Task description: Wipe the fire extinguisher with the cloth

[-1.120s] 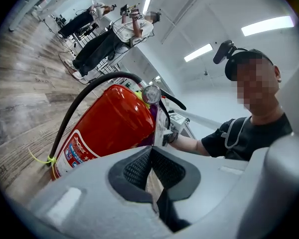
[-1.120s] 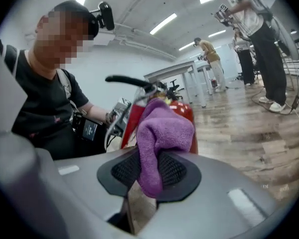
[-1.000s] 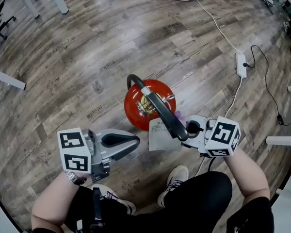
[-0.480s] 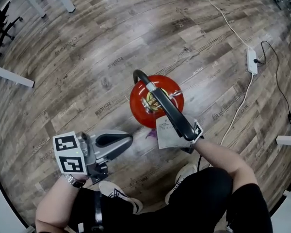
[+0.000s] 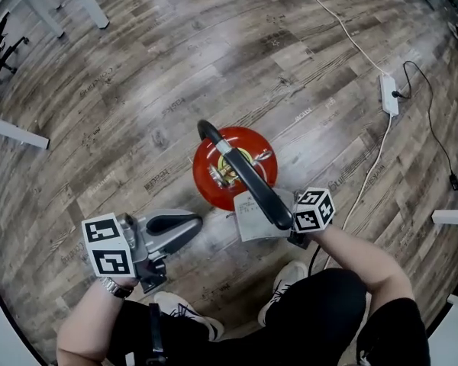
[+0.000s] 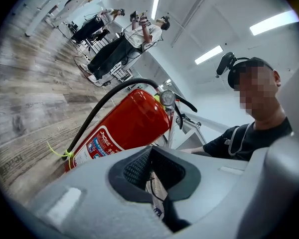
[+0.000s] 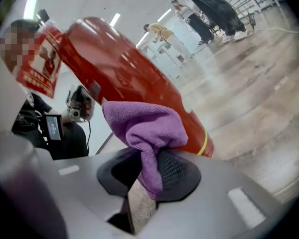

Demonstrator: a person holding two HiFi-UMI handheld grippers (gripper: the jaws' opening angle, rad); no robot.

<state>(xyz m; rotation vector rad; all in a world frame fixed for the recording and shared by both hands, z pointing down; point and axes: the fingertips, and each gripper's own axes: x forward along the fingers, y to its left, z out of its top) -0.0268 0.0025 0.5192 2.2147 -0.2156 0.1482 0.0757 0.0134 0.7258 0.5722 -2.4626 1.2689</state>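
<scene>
Right gripper view only, purple cloth (image 7: 142, 128) clamped

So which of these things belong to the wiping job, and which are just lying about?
Job: extinguisher; cloth; right gripper, shut on the cloth.
Lying about: power strip; table leg; chair.
</scene>
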